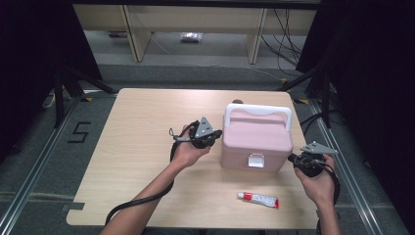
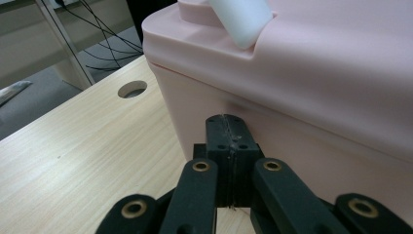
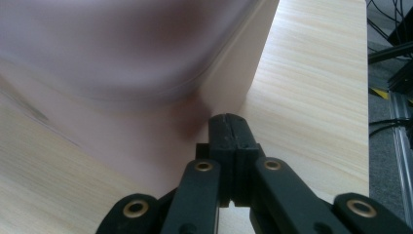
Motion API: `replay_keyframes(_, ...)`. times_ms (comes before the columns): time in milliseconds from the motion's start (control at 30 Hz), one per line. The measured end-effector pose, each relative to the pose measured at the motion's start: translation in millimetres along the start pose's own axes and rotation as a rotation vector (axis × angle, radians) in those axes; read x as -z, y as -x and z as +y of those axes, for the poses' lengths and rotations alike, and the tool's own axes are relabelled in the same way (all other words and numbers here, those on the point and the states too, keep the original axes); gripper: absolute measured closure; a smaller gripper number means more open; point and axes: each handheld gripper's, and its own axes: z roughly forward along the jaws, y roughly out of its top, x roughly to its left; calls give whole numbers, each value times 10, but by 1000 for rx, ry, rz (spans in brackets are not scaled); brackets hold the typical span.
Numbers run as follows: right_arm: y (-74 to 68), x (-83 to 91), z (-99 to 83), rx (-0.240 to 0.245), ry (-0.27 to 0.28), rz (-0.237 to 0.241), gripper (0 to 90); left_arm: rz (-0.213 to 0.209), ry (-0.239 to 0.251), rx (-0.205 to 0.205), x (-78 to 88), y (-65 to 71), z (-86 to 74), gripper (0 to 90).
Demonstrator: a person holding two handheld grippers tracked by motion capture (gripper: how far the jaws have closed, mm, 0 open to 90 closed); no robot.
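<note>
- The pink box (image 1: pixel 257 139) stands on the table (image 1: pixel 137 147), right of centre, lid shut and white handle (image 1: pixel 258 111) lying across the top.
- A white latch (image 1: pixel 255 160) sits on the box's near face.
- The left gripper (image 1: pixel 216 137) is at the box's left wall, held in the left hand (image 1: pixel 188 152); its cable (image 1: pixel 142 199) trails back along the forearm toward the near edge.
- In the left gripper view the jaws are pressed together with nothing between them, tips (image 2: pixel 229 127) right at the box wall (image 2: pixel 292 146), just below the lid seam; whether they touch it I cannot tell.
- A round hole (image 2: pixel 132 89) in the tabletop shows beyond the box corner in that view.
- The right gripper (image 1: pixel 293 158) is at the box's right near corner, held in the right hand (image 1: pixel 320 183).
- In the right gripper view its jaws are also pressed together and empty, tips (image 3: pixel 229 127) against or just at the box's lower wall (image 3: pixel 229 73); the lid above is blurred.
- A red-and-white tube (image 1: pixel 258 199) lies flat on the table in front of the box, apart from it, between the two forearms and nearer the right hand.
</note>
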Motion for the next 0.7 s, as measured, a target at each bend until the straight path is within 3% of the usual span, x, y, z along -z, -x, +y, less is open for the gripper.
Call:
replay_keyframes(33, 30, -5, -3, 39, 13, -14, 900, -2, 0, -1, -2, 5, 4, 897)
replay_keyframes(67, 36, 7, -4, 43, 1, -16, 900, -5, 0, -3, -5, 8, 7, 897)
replay_keyframes(100, 14, 9, -11, 6, -1, -5, 900, -5, 1, -1, -7, 15, 10, 897)
replay_keyframes(133, 36, 2, -13, 26, 12, -5, 900, -5, 1, -3, -8, 18, 12, 897)
replay_keyframes(367, 46, 19, -11, 38, 11, -23, 900, -8, 10, 21, -3, 6, -1, 870)
replay_keyframes(433, 26, 21, -14, 9, 3, -13, 895, -9, 14, 29, 22, 0, -7, 833)
replay_keyframes(500, 48, 38, -8, 31, 10, -37, 863, -3, 18, 33, 81, -14, -13, 793)
replay_keyframes(533, 27, 53, -12, -5, 1, -38, 852, 7, 23, 45, 123, -25, -16, 758)
replay_keyframes(600, 54, 82, -15, 17, 10, -44, 830, 17, 28, 55, 233, -52, -33, 679)
replay_keyframes(667, 32, 128, -29, -5, 7, -59, 805, 11, 24, 76, 365, -86, -69, 592)
replay_keyframes(700, 54, 147, -35, 25, 15, -65, 790, 9, 22, 81, 437, -102, -89, 552)
